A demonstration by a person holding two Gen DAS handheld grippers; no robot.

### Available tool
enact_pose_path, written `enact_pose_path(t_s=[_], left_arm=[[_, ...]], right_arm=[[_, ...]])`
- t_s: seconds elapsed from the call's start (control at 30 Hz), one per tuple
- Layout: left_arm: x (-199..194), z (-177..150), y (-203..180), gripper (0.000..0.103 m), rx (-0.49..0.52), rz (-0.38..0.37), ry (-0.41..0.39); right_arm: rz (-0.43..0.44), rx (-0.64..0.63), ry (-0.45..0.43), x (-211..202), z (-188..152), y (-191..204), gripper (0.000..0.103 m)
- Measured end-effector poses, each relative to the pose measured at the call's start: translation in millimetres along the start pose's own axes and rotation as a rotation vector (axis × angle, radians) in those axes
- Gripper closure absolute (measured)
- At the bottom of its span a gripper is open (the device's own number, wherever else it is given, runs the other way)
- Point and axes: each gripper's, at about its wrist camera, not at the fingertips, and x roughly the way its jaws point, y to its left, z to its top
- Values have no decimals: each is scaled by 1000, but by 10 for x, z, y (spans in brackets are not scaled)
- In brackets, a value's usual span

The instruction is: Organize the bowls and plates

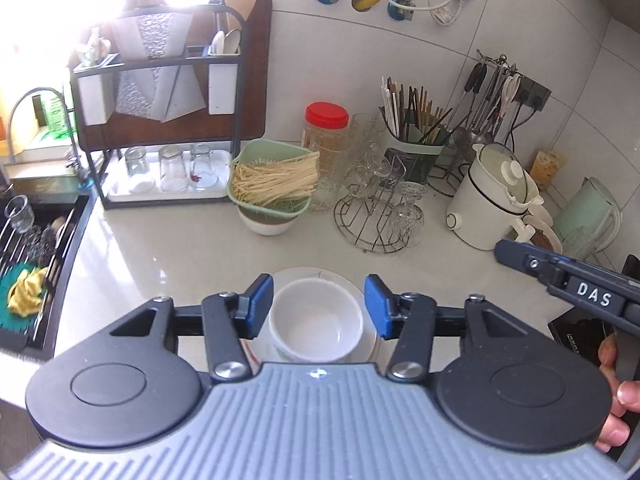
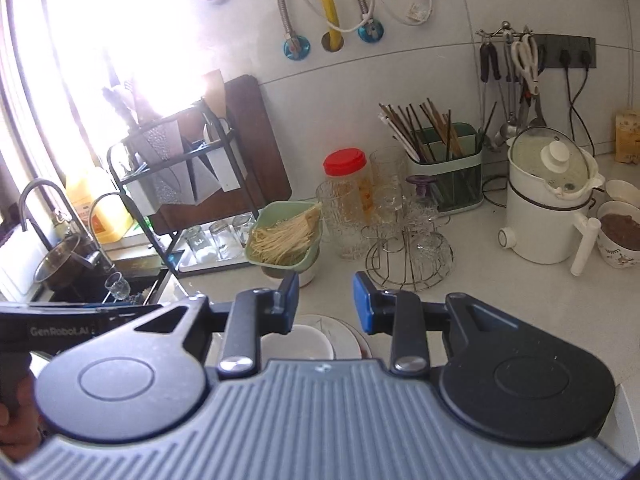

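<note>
White bowl (image 1: 316,326) sits in the plate (image 1: 356,280) at the bench's (image 1: 160,248) near edge; left tongs (image 1: 319,306) gape wide astride it, probably to lift it. Right tongs (image 2: 325,302) hang apart, empty.

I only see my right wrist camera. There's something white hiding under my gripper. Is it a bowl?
Observer: Yes, a white bowl sitting on a plate, and it's empty inside.
Operator: Where are my other gripper's fingers?
Observer: The left gripper is open, with one of its fingers on each side of the bowl.
Operator: Is anything soft in the sink?
Observer: Yes, a yellow cloth is lying in the sink.
</note>
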Motion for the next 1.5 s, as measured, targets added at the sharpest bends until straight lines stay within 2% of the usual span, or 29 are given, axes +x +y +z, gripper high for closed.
enact_pose_path(t_s=[0.07,0.1,0.13,0.17,0.3,0.4,0.5,0.73,1.13,1.5], left_arm=[[-91,-87,-34,46,-13,-1,-4],[-138,-126,-43,43,-22,-1,-8],[-186,-166,-61,35,-26,2,-12],[-231,-200,-84,33,-25,9,-15],[-416,-334,-177,29,-13,23,-39],[-522,-428,-222,15,-11,36,-48],[-628,-544,-261,11,-13,37,-54],[-797,-885,-333,3,-28,92,-57],[-974,-1251,-329,1,-41,154,-20],[-1034,-1322,-332,1,-40,185,-20]], right_arm=[[0,0,-6,-94,-48,-31,70],[1,-8,-8,-139,-71,-42,70],[2,-17,-11,-185,-100,-50,70],[0,-22,-14,-233,-130,-56,70],[4,-39,-14,-400,-247,-89,52],[1,-48,-13,-505,-341,-112,42],[4,-52,-3,-605,-436,-140,39],[-6,-78,-1,-844,-671,-141,19],[18,-69,14,-965,-899,-179,17],[21,-68,19,-1000,-950,-193,17]])
